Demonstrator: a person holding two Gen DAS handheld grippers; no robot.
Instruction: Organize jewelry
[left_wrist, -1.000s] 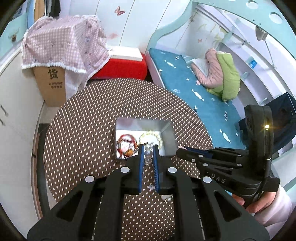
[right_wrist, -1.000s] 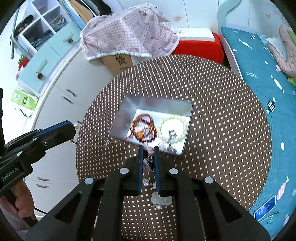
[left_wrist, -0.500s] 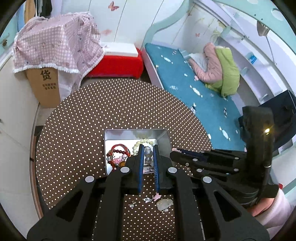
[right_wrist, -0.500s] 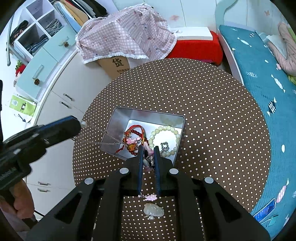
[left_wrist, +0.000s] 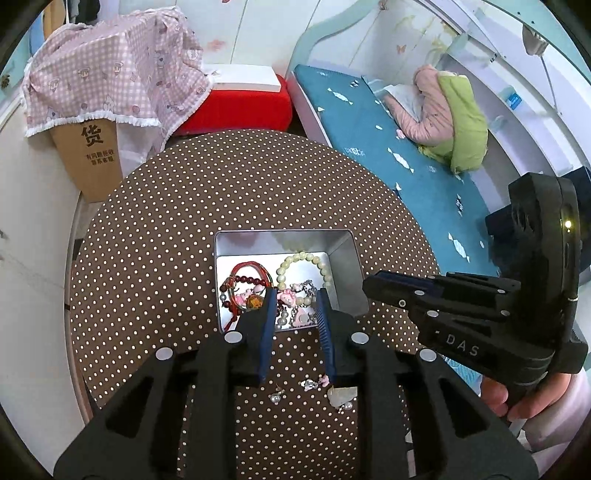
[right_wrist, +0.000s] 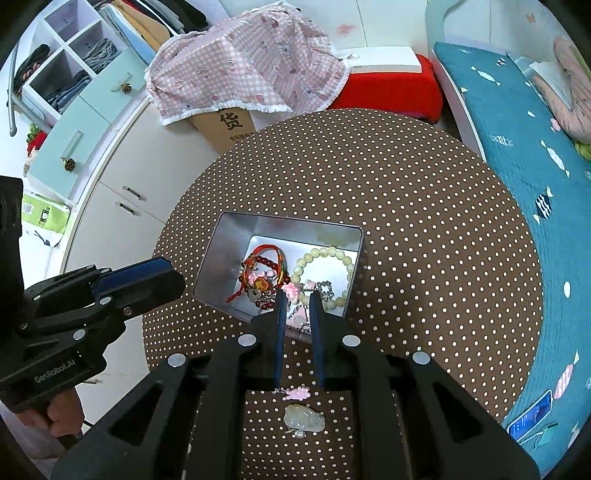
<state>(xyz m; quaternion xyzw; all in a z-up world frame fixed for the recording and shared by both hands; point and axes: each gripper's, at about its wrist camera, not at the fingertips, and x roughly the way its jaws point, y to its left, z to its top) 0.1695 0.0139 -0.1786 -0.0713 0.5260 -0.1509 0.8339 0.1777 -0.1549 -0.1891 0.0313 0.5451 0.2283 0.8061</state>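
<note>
Jewelry lies mostly inside a small silver tin (right_wrist: 221, 258) at the middle of a round table with a brown, white-dotted cloth (right_wrist: 424, 221). In the tin, a red bead-and-cord bracelet (right_wrist: 264, 264) sits on the left and a pale green bead bracelet (right_wrist: 332, 258) on the right, with a silvery chain and pink charms tangled along the near wall. The left gripper (left_wrist: 295, 295) and right gripper (right_wrist: 297, 295) both hover over the tin's near edge, jaws parted a little and just opening, nothing pinched between them. Still loose on the cloth, nearer than the tin, are a pale jade-like pendant (right_wrist: 304, 417), a pink flower charm (right_wrist: 297, 393) and small pearl pieces (left_wrist: 275, 397). Risks, as I judge them: chain may snag on a withdrawing finger and drag out, the light tin may shift if bumped, and the two grippers, working close together, may collide.
</note>
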